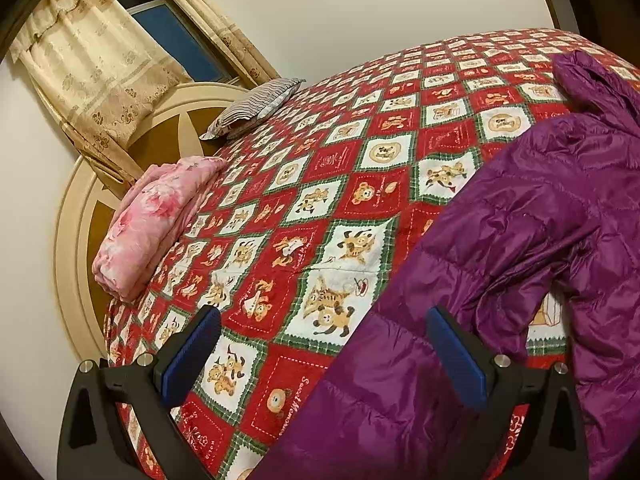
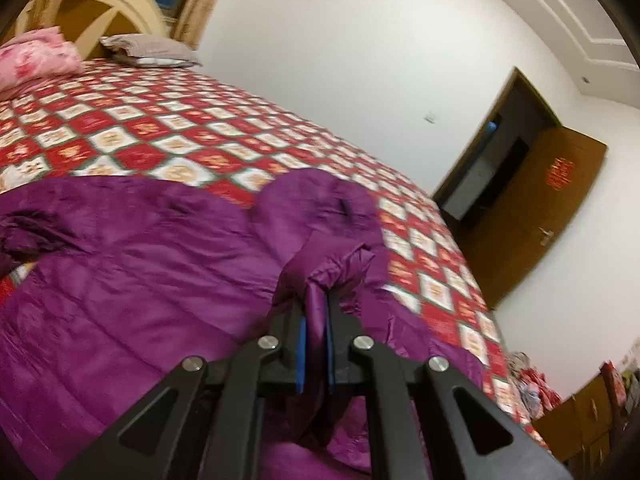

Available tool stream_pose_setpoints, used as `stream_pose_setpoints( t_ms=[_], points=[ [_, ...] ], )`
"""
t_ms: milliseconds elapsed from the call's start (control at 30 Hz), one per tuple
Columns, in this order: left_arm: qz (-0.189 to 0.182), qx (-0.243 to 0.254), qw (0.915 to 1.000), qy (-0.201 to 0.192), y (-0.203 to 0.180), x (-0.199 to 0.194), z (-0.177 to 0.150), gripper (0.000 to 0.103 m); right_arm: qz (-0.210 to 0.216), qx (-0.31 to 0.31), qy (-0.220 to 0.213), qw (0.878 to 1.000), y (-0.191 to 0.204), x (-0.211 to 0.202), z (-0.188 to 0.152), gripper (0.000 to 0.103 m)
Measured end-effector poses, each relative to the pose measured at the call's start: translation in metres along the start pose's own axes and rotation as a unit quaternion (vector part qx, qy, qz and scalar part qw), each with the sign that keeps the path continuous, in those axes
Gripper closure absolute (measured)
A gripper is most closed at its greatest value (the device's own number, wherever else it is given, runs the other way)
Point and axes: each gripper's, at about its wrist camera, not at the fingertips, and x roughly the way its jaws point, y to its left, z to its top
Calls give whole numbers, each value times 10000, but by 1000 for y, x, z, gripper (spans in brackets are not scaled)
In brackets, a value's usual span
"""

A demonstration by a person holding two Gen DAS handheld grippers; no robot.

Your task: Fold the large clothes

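Note:
A shiny purple quilted jacket (image 1: 520, 240) lies spread on a bed with a red and white patterned bedspread (image 1: 320, 184). My left gripper (image 1: 324, 320) is open and empty, hovering above the jacket's near edge, with its right finger over the purple fabric. In the right wrist view the jacket (image 2: 140, 264) covers the near part of the bed. My right gripper (image 2: 316, 300) is shut on a bunched fold of the jacket, which sticks up between the blue pads (image 2: 302, 356).
A folded pink floral blanket (image 1: 156, 220) and a striped pillow (image 1: 256, 104) lie at the headboard end. Curtains (image 1: 92, 68) and a window are behind. A brown door (image 2: 532, 216) and a wooden cabinet (image 2: 584, 420) stand right of the bed.

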Motion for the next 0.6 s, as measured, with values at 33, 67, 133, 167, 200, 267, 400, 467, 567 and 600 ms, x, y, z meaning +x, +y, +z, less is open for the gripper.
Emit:
stream_pose_setpoints(
  t_ms=[33, 67, 133, 167, 200, 267, 400, 467, 567, 600],
  points=[
    [17, 26, 10000, 16, -1, -1, 0, 1, 110, -53, 0, 9999, 11, 3, 1, 94],
    [26, 45, 10000, 14, -1, -2, 1, 1, 198, -142, 38, 9997, 23, 6, 1, 93],
    [28, 106, 9999, -29, -2, -9, 3, 1, 394, -376, 134, 9984, 44, 12, -4, 87],
    [17, 117, 9999, -67, -3, -13, 5, 1, 606, -478, 172, 9969, 52, 15, -8, 71],
    [6, 122, 9999, -103, -4, -18, 7, 1, 674, -467, 212, 9964, 51, 12, -12, 60],
    [16, 112, 9998, -190, -6, -28, 15, 1, 1124, -162, 185, 9934, 37, -3, -17, 49],
    [-158, -106, 9995, -234, -23, -51, 39, 1, 1697, 273, -64, 9851, -3, -49, -26, 46],
    [-245, -109, 9990, -355, -39, -63, 50, 1, 1846, 551, -178, 9811, -33, -67, -34, 34],
    [-486, 20, 9971, -579, -81, -87, 68, 1, 1828, 1125, -244, 9764, -84, -73, -49, 32],
    [-530, 73, 9965, -645, -94, -93, 73, 1, 1784, 1255, -216, 9757, -95, -69, -50, 32]
  ],
)
